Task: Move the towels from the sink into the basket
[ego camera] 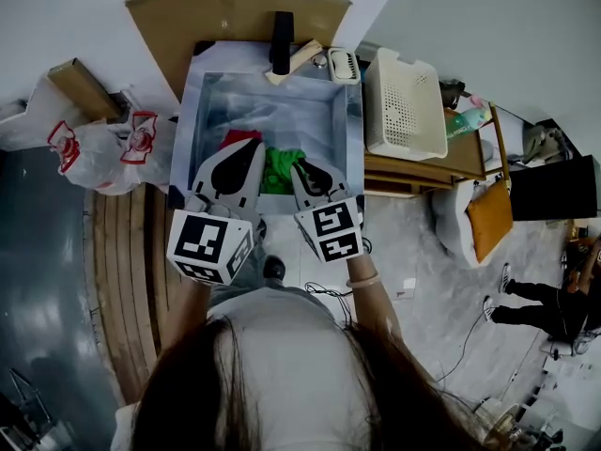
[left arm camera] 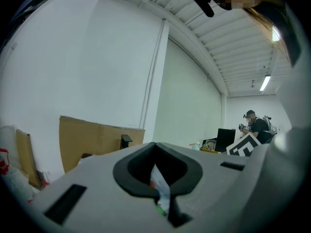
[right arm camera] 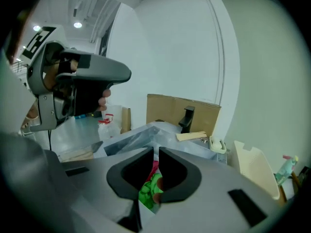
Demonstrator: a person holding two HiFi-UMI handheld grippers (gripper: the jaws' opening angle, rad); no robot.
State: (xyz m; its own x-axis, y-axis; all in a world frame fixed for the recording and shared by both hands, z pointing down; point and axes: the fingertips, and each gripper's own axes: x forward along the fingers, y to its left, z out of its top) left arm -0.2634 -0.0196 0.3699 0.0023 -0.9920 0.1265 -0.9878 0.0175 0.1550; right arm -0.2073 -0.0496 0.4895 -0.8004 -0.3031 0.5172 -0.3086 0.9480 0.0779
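A red towel [ego camera: 240,139] and a green towel [ego camera: 282,169] lie in the steel sink [ego camera: 346,125], near its front wall. The white basket [ego camera: 404,106] stands on a wooden table to the sink's right. My left gripper [ego camera: 254,147] hangs over the sink's front with its tip by the red towel, jaws together and holding nothing. Beside it my right gripper [ego camera: 302,167] is shut and empty above the green towel. In the right gripper view the green towel [right arm camera: 148,191] and the red towel [right arm camera: 154,169] show through the slit between its jaws [right arm camera: 156,150]. The left gripper [left arm camera: 155,146] looks level at the wall.
A black faucet [ego camera: 282,40] and a soap dish [ego camera: 345,64] sit at the sink's back, with cardboard [ego camera: 235,12] behind. Plastic bags [ego camera: 103,148] lie on the floor at left. An orange cushion [ego camera: 490,216] and a seated person [ego camera: 549,303] are at right.
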